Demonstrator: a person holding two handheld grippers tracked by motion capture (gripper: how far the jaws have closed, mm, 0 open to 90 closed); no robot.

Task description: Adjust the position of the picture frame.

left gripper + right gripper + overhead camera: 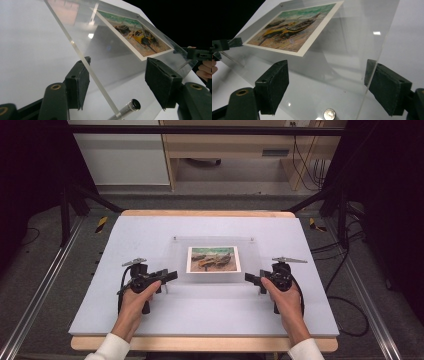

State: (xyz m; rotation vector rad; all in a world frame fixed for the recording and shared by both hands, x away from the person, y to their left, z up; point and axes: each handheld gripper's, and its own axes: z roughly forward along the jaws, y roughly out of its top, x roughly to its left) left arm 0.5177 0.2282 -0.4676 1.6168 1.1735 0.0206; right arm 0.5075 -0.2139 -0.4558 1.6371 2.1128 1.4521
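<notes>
A clear acrylic frame [214, 261] holding a boat print [213, 259] lay on the pale mat [150, 320], between the two tongs. The left gripper [171, 276] was set at the frame's near left corner, the right gripper [248, 278] at its near right corner. In the left gripper view the frame's edge [82, 60] was seen passing between partly spread jaws, one pad [81, 81] close beside it, the other well apart; nothing was yet gripped. In the right gripper view the jaws were likewise apart, straddling the panel's edge [372, 72] without pressing.

The step in hand was judged to be taking hold of both corners for a lift. It would be done well if each edge were centred between the pads, clear of the metal standoffs [329, 114], and both sides were closed evenly, so the sheet would not be twisted or slid.
</notes>
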